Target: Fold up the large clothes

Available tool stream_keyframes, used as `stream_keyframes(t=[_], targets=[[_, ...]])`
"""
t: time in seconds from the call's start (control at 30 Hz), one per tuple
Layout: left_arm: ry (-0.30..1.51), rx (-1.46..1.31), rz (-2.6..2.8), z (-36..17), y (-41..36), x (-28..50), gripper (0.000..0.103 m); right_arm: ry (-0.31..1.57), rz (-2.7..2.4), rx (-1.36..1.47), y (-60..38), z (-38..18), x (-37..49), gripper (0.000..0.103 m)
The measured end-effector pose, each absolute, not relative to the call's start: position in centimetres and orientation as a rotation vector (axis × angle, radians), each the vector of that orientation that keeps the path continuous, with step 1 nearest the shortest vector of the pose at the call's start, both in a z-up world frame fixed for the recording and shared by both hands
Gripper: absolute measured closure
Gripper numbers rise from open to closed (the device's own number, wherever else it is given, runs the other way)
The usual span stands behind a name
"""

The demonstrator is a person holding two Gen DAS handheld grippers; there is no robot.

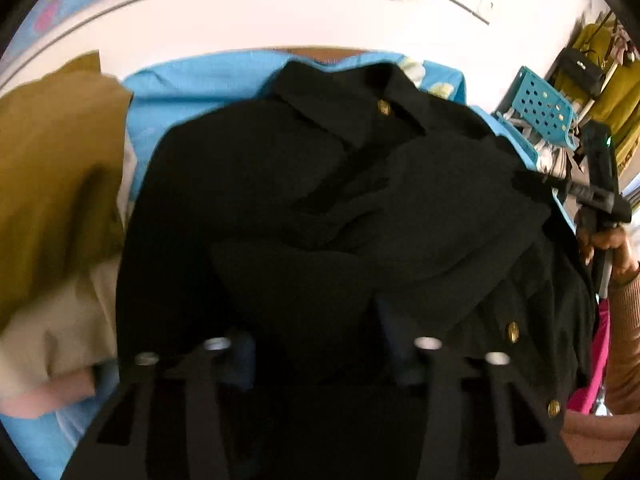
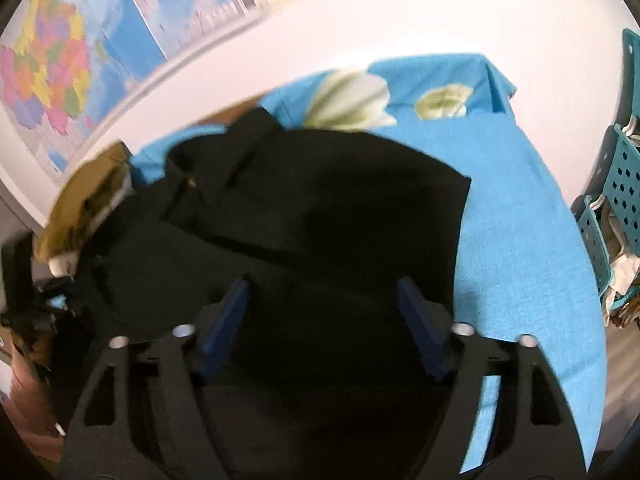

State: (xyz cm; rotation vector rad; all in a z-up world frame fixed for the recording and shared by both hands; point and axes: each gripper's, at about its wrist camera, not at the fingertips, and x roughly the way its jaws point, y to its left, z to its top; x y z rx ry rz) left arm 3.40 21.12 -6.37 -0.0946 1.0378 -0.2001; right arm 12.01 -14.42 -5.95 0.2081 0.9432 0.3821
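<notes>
A black jacket [image 1: 320, 208] with gold buttons lies partly folded on the blue flowered sheet [image 1: 192, 88]; it also shows in the right wrist view [image 2: 320, 208]. My left gripper [image 1: 320, 348] is open just above the jacket's near edge, its dark pads hard to make out. My right gripper [image 2: 324, 308] is open, blue pads [image 2: 228, 312] wide apart over the jacket's near part, holding nothing. The right gripper also shows at the far right of the left wrist view [image 1: 600, 184], beside the jacket's edge.
An olive-tan garment [image 1: 56, 184] lies left of the jacket. A blue perforated basket [image 1: 540, 112] stands at the right past the sheet's edge. A white wall with a map [image 2: 52, 72] is behind. Bare sheet [image 2: 520, 220] lies right of the jacket.
</notes>
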Motion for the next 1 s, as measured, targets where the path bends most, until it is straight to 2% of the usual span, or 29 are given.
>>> stream_keyframes(t=[0.03,0.07,0.17,0.27,0.3,0.33,0.37,0.43,0.47,0.63,0.8,1.0], targets=[[1.018,-0.092,-0.212,-5.8,20.9,3.6,0.082,0.936,0.395,0.213,-14.2,-5.8,12.2,0.083],[1.005,-0.094,-0.203,-5.4,20.9,4.0,0.085,0.924,0.400,0.221,-14.5,-5.5,12.1,0.095],[0.920,-0.071,-0.162,-3.2,20.9,4.9,0.090,0.810,0.397,0.246,-16.4,-3.1,11.1,0.097],[0.853,-0.086,-0.178,-1.5,21.1,5.1,0.089,0.717,0.358,0.265,-17.6,-1.0,10.5,0.097],[0.843,-0.080,-0.174,-1.3,21.2,5.2,0.087,0.721,0.358,0.267,-17.6,-1.1,10.7,0.096],[0.843,-0.054,-0.155,-1.7,21.2,5.5,0.082,0.742,0.361,0.249,-17.2,-1.5,11.0,0.095],[0.855,-0.037,-0.142,-2.3,21.3,5.7,0.072,0.758,0.353,0.232,-17.0,-2.0,11.1,0.090],[0.948,-0.016,-0.104,-4.6,21.7,6.5,0.057,0.838,0.353,0.193,-16.1,-3.4,11.7,0.084],[0.979,-0.021,-0.084,-5.5,21.9,6.7,0.053,0.864,0.352,0.185,-16.0,-4.0,11.8,0.076],[0.977,-0.097,-0.110,-5.8,23.2,6.1,0.044,0.806,0.335,0.195,-15.9,-2.9,10.5,0.060],[0.944,-0.091,-0.108,-4.6,23.6,5.1,0.037,0.728,0.451,0.107,-12.2,0.2,8.5,0.059],[0.895,-0.094,-0.097,-3.4,24.7,2.2,0.037,0.817,0.609,0.000,-5.1,-1.6,9.9,0.059]])
